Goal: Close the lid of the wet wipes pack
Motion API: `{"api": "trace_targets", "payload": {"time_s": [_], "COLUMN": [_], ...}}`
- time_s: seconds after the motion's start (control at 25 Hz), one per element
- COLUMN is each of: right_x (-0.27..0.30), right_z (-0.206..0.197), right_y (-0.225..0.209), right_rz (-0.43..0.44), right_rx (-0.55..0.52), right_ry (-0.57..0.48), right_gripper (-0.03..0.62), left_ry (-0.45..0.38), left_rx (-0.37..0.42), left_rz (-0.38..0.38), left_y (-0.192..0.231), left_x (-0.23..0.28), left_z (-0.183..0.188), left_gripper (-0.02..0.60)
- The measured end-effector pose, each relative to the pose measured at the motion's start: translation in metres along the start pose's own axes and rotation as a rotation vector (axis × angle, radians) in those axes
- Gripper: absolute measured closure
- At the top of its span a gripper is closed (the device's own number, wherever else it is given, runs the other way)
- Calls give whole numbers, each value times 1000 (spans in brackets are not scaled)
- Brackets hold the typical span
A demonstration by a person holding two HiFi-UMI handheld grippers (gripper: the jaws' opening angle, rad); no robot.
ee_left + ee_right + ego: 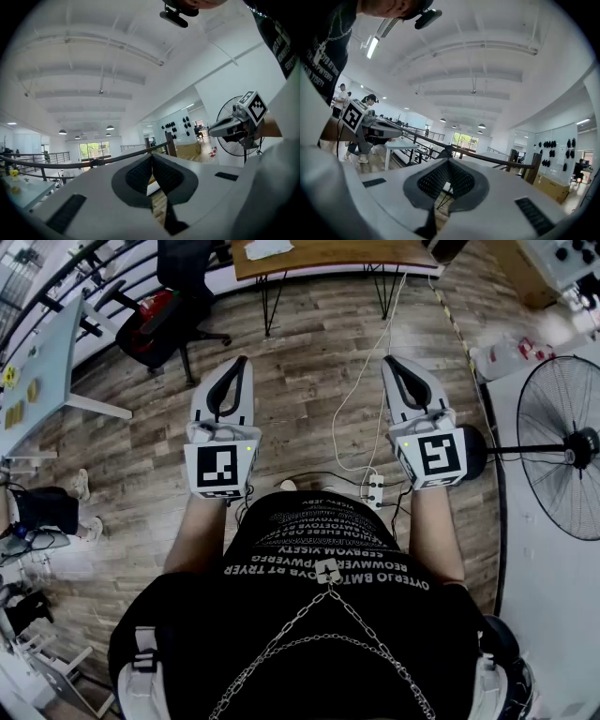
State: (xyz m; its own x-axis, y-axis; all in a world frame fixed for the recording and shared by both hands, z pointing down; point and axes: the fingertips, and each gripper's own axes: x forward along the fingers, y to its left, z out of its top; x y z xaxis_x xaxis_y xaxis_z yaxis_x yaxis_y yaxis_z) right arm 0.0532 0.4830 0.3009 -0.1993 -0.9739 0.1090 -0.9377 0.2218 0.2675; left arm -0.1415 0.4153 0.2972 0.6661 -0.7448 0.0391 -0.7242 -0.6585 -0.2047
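Note:
No wet wipes pack shows in any view. In the head view I hold both grippers out level over a wooden floor (309, 362), side by side and apart. My left gripper (242, 360) has its jaws together with nothing between them; in its own view the dark ribbed pads (140, 176) meet at the tip of the left gripper (151, 157). My right gripper (389, 360) is shut and empty as well, its pads (433, 180) touching at the tip of the right gripper (448, 161). Each gripper appears in the other's view: the right gripper (225, 129) and the left gripper (386, 130).
A wooden desk (328, 254) on thin metal legs stands ahead, with a black and red office chair (178, 306) to its left. A standing fan (562, 446) is at the right, a white table (47, 362) at the left. A power strip (375, 491) and cable lie on the floor.

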Motion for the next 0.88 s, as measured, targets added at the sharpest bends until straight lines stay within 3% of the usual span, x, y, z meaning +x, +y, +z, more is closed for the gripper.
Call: {"api": "trace_targets", "payload": {"time_s": [0.32,0.52,0.72,0.88], "right_x": [-13,-24,-35,-46], "right_z": [-14,-24,-36,-51], "right_y": [-15,-27,-27,-27], "right_rz": [17,30,58,65], "right_rx": [52,74,100,115], "right_ry": [10,9,9,20], "right_gripper": [580,580,579,579], "left_ry": [3,-30,-69,-36], "left_rx": [5,5,132,59], "left_rz": [1,81,100,83], "left_y": [-22,-25,-41,-60], "left_x": [11,9,4,0], "left_z": [4,12,13,5], "left_gripper": [554,554,554,554]}}
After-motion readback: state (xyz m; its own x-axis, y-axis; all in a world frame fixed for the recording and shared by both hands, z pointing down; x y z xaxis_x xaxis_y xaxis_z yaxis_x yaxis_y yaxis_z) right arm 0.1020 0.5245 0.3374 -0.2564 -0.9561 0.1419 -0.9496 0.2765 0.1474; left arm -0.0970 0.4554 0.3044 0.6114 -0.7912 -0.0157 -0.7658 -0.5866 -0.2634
